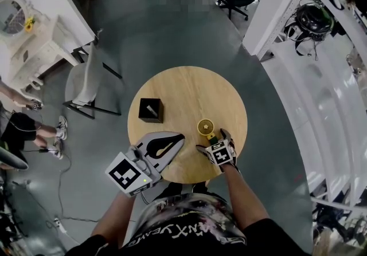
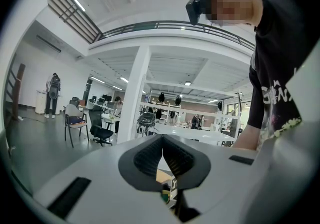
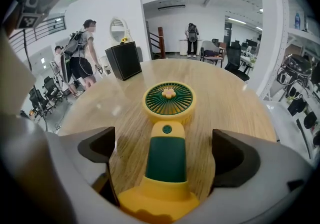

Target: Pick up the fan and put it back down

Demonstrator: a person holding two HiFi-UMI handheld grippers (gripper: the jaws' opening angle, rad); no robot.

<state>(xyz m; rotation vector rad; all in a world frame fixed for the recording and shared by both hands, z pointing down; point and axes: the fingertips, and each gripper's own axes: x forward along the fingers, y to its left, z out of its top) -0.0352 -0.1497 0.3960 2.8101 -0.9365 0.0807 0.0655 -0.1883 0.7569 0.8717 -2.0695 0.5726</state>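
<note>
Your right gripper (image 3: 166, 152) straddles the fan (image 3: 169, 99) along its handle, jaws apart and clear of it; your left gripper (image 2: 162, 152) sits pinched together, empty.

Bare tabletop (image 1: 195, 86) beyond the fan (image 1: 206, 128) — lone obstacle, a black box (image 1: 151, 110) well to its left.

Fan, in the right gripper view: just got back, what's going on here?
A person holds a gripper in each hand over a round table. The right gripper has its jaws open on either side of the fan, not yet closed on its handle. The fan lies flat on the wood. The left gripper is shut and empty, off to the left. A black box stands apart.
</note>
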